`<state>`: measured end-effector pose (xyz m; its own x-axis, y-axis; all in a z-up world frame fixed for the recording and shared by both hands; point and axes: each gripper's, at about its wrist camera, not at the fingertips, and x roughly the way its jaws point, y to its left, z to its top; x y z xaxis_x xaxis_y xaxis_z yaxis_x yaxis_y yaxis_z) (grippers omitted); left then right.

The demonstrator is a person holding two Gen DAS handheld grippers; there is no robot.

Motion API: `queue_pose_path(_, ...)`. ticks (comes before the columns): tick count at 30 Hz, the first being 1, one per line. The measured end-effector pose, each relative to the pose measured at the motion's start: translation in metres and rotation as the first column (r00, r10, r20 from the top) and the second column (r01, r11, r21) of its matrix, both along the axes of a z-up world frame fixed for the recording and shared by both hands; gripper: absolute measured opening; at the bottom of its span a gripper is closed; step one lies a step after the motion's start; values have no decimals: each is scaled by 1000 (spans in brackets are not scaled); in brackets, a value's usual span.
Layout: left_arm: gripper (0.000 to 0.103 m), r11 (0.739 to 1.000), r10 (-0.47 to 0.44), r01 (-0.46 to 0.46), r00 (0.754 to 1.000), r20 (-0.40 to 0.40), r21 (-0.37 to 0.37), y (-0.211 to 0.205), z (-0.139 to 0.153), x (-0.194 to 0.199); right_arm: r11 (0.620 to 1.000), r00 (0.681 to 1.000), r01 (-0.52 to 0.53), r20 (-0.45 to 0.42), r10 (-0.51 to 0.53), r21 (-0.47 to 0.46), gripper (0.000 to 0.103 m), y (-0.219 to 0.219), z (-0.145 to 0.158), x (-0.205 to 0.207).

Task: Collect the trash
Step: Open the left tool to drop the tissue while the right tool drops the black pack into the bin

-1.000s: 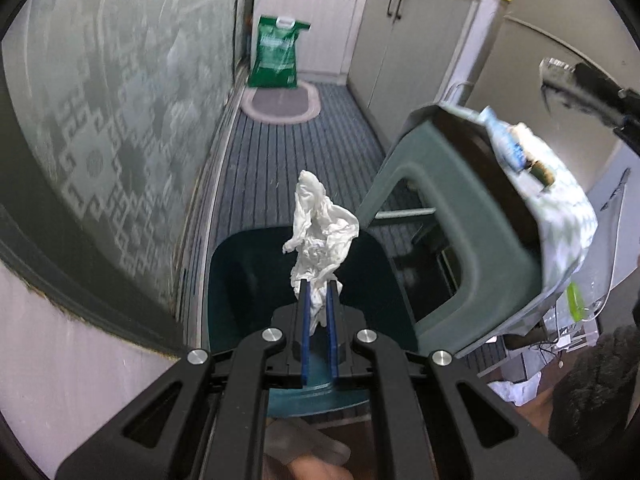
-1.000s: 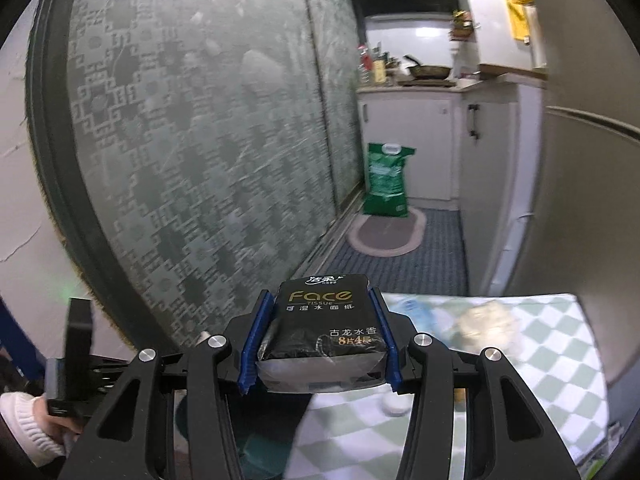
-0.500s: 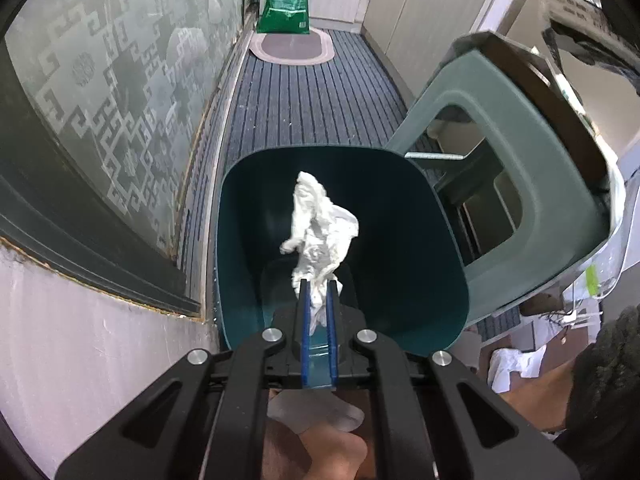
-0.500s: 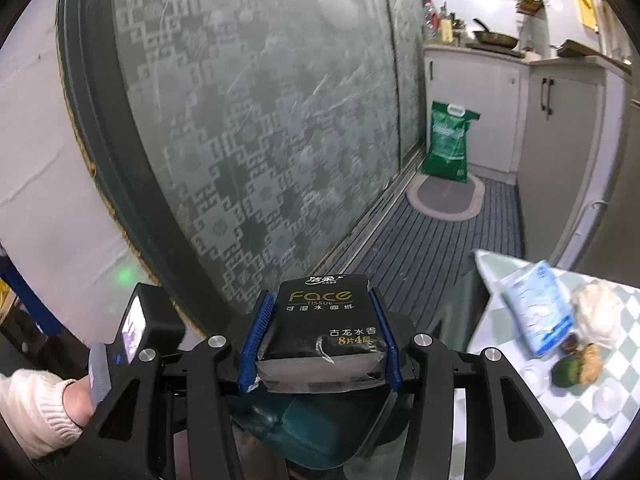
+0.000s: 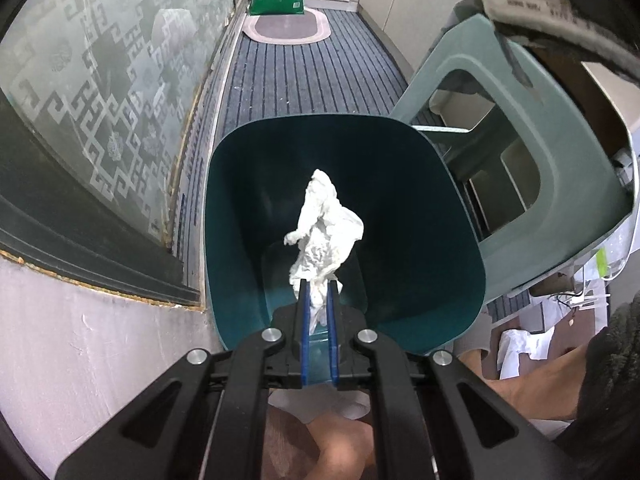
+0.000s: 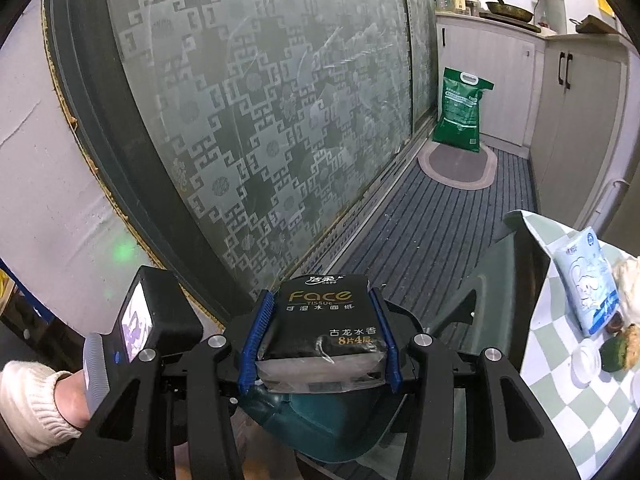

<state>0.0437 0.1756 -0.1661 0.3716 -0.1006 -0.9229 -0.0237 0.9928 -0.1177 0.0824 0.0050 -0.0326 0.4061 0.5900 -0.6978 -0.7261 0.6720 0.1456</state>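
the dark teal waste bin [image 5: 420,240] fills the middle of the left wrist view, its open mouth facing the camera, standing on the striped floor mat [image 5: 312,68] beside the patterned glass door [image 5: 100,92] at the left edge. in the right wrist view only a bit of the bin shows, at the bottom centre under the tongs. at the right of both views is the table [image 6: 560,368] with its green checked cloth, where a pale blue packet [image 6: 588,280] and some small scraps lie.

the left tongs [image 5: 318,300] are clenched on a crumpled white tissue [image 5: 324,232], which hangs over the bin's mouth, not touching its walls. the right tongs [image 6: 320,336] are grasping a black face tissue pack [image 6: 324,320] across its width, above the bin's edge.

judgement: this is the drop step for the tissue. the next move calls for the left tongs to let go, so the tissue falls inside. the pack likely needs carrying further over the mouth before its release.
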Motion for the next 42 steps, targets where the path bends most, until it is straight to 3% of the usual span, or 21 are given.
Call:
queue_pose_path(5, 19, 1000, 8, -8, 1000, -3, 17, 2, 1, -2, 1000, 1000, 3, -19, -4, -31, 49, 3, -13, 4)
queue_pose_path(6, 26, 1000, 10, -11, 1000, 1, 19, 3, 3, -3, 999, 1000, 5, -22, -6, -36, 49, 6, -16, 4)
queue_pose_path(8, 29, 1000, 15, -15, 1000, 19, 14, 4, 9, -6, 999, 1000, 5, -27, -7, -47, 49, 8, -21, 5)
queue_pose_path(15, 29, 999, 41, -44, 985, 165, 12, 9, 51, -20, 996, 999, -9, -37, 5, -92, 49, 20, -37, 3)
queue_pose_path(19, 26, 997, 69, -77, 961, 268, 20, 13, 83, -32, 994, 999, -18, -47, 13, -112, 49, 24, -45, 3)
queue_pose_path(27, 19, 995, 94, -99, 913, 397, -8, 12, 132, -49, 984, 995, -60, -92, 44, -170, 49, 32, -75, 3)
queue_pose_path(35, 19, 996, 75, -85, 869, 488, -2, -8, 170, -60, 958, 990, -119, -110, 92, -262, 50, 45, -103, -7)
queue_pose_path(38, 19, 997, 66, -72, 858, 509, -8, -14, 179, -63, 951, 991, -123, -93, 100, -284, 57, 45, -106, -9)
queue_pose_path(42, 19, 998, 55, -62, 849, 526, -4, -18, 186, -61, 952, 990, -130, -92, 108, -277, 57, 40, -103, -9)
